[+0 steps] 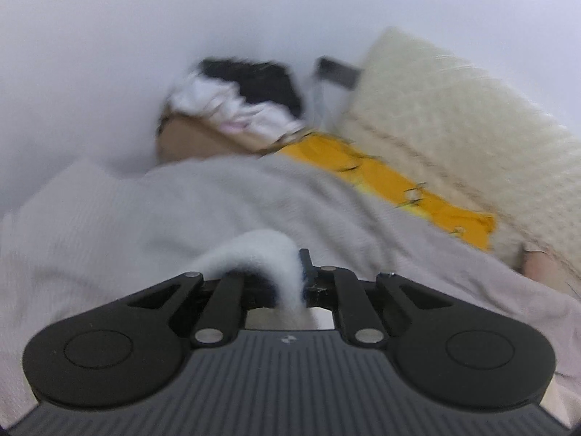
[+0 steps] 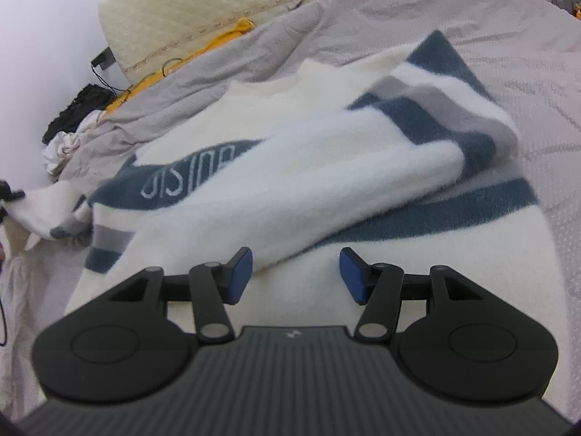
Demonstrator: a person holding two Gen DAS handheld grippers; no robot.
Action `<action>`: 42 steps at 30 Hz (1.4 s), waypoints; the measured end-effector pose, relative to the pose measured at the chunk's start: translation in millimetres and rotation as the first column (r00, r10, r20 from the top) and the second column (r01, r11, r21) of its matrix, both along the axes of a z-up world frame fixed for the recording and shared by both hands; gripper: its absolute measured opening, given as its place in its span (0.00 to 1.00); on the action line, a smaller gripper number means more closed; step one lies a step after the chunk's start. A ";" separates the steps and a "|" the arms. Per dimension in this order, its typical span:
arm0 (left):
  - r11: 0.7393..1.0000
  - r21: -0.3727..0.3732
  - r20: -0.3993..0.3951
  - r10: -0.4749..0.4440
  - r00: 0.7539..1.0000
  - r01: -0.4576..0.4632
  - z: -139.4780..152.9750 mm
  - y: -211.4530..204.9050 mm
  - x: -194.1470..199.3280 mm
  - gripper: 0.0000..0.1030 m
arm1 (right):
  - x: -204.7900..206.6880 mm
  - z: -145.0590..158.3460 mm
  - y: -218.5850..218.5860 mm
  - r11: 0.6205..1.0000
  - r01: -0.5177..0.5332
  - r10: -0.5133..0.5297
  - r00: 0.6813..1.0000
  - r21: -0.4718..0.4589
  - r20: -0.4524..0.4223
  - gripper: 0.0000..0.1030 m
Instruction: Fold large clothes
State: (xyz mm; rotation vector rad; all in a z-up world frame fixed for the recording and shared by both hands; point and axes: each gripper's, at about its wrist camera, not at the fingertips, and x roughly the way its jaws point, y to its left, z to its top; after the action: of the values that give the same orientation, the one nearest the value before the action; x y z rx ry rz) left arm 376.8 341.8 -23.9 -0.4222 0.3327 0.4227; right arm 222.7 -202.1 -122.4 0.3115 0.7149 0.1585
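Two grippers working over a bed (image 2: 526,83), left gripper (image 1: 287,283) fingers pinching a white sweater (image 2: 290,167) fold, right gripper (image 2: 295,276) fingers spreading apart above the sweater lying on the bed

One striped sweater (image 2: 308,167), two tools (image 1: 287,283) (image 2: 296,276), one yellow cloth (image 1: 392,178).

Left tool (image 1: 290,283) clamped shut on fabric; right tool (image 2: 295,276) gapes apart.
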 end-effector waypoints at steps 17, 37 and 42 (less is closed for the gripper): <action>0.828 0.405 -0.015 -0.417 0.909 0.387 97.0 -318.7 -23.1 0.09 | -51.6 35.7 -75.4 0.982 0.177 -0.183 0.978 0.067 0.102 0.56; 0.621 0.228 -0.317 -0.681 0.660 0.750 -125.8 -518.1 7.5 0.11 | -47.9 15.4 -146.9 0.915 0.306 -0.326 0.945 0.262 0.035 0.56; 0.611 0.165 -0.297 -0.718 0.629 0.775 -121.3 -511.1 -1.9 0.53 | -45.1 14.3 -145.3 0.919 0.304 -0.322 0.946 0.252 0.033 0.56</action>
State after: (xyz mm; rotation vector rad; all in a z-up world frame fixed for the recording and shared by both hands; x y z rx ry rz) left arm 374.9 -169.3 -145.2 0.0739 0.6084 -0.3385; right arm 177.6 -347.5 -108.1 0.6487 0.5627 -0.0484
